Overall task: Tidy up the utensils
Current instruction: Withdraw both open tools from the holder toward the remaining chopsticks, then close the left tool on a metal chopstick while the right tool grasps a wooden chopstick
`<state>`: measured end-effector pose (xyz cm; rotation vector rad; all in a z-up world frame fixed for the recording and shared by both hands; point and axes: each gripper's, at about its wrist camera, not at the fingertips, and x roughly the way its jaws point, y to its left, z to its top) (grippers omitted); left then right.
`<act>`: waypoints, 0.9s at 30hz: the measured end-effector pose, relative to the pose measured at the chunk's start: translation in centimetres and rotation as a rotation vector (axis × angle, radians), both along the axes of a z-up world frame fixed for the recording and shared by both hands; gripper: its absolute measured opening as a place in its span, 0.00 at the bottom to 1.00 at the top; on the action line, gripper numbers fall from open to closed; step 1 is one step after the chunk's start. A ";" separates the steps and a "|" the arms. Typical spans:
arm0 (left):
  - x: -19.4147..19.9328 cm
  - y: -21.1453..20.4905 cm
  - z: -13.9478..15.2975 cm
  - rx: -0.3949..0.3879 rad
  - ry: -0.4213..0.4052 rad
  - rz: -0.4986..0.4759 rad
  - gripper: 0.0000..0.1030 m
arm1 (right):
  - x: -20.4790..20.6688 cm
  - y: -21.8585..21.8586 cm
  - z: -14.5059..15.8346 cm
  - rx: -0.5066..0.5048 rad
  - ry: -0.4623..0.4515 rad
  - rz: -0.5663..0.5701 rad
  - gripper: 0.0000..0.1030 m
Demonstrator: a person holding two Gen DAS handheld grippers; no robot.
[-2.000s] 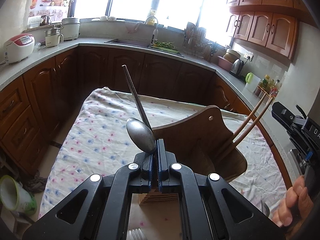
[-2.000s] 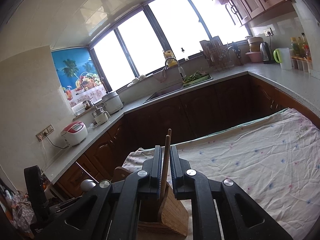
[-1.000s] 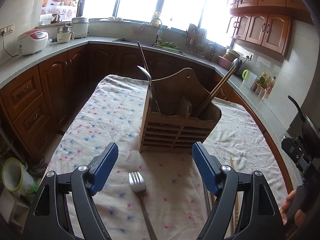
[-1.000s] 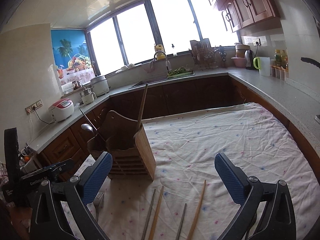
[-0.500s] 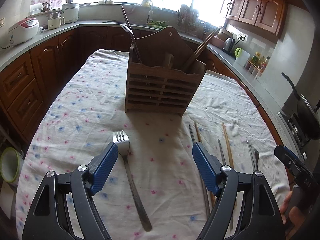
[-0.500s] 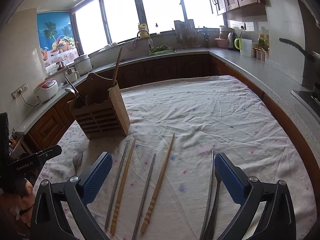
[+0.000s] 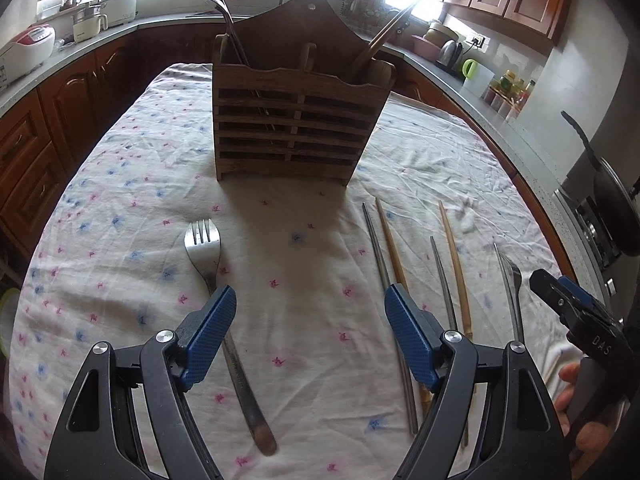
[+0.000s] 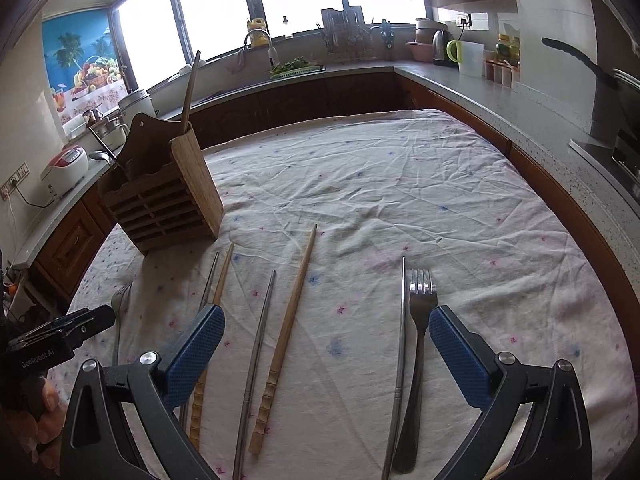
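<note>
A wooden utensil holder [image 7: 296, 116] [image 8: 168, 196] stands on the flowered tablecloth [image 7: 120, 200]. A metal spoon [image 7: 218, 8] leans in its left compartment and a wooden chopstick [image 7: 390, 32] in its right one. My left gripper [image 7: 308, 320] is open and empty above the cloth, a fork [image 7: 212, 276] lying by its left finger. My right gripper [image 8: 326, 340] is open and empty above loose wooden chopsticks [image 8: 292, 320], metal chopsticks [image 8: 260, 340] and a second fork [image 8: 418, 320].
Dark wooden cabinets and a grey counter [image 8: 500, 96] ring the table. A rice cooker [image 8: 66, 170] stands on the left counter, a kettle and green cup [image 8: 452, 50] on the right one. A pan handle [image 8: 576, 60] juts out at right.
Both grippers let go of the spoon and chopstick in the holder, opened, and drew back and down. They now hang low over the utensils on the cloth.
</note>
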<state>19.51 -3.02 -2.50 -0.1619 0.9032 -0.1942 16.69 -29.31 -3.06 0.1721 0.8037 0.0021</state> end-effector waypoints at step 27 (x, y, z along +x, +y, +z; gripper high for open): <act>9.7 -6.0 -3.1 0.028 0.108 -0.153 0.24 | 11.1 -0.7 -5.3 0.187 0.146 0.119 0.25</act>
